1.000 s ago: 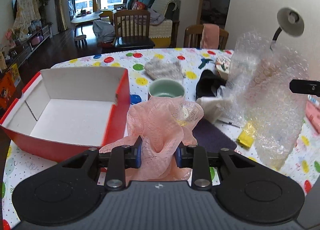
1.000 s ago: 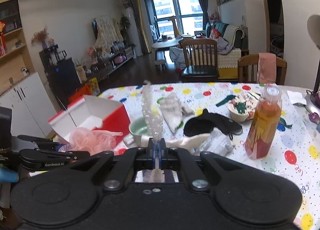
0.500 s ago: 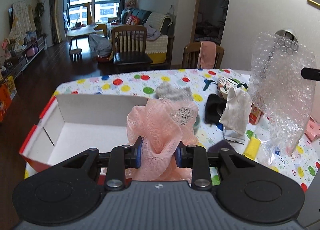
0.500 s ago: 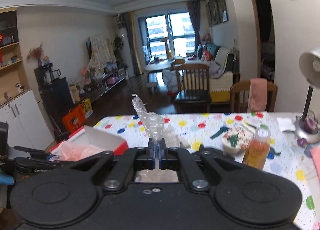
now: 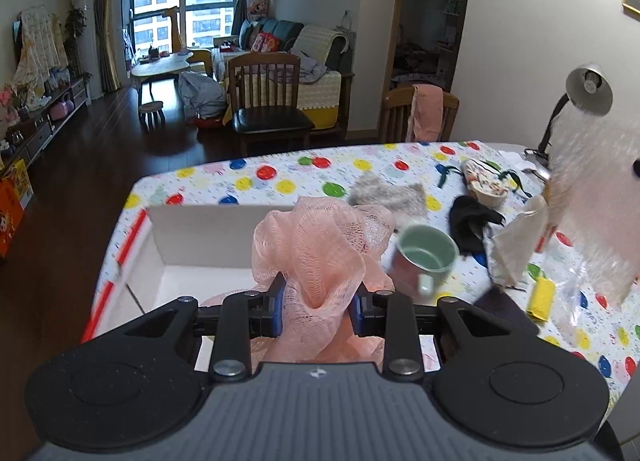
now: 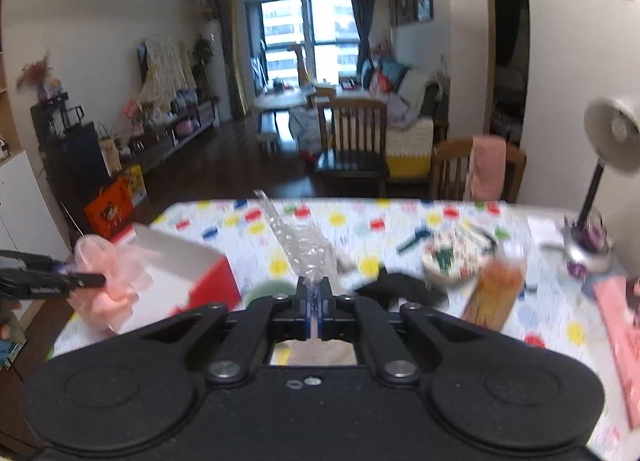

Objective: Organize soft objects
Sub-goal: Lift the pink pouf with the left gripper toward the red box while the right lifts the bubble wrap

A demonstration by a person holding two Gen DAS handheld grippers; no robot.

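The left gripper [image 5: 318,307] is pinching the pink mesh puff [image 5: 320,249] above the red box [image 5: 200,237]. Right of the box, the right gripper [image 6: 314,303] is clamping the bubble wrap [image 6: 298,245]. Beyond it, a grey sock [image 5: 384,193] is lying on the dotted tablecloth [image 5: 280,177].

Dark wood floor [image 5: 92,157]; big window [image 5: 182,9] at far end; sofa [image 5: 296,45], wooden chair [image 5: 268,101], cream walls [image 5: 504,41].
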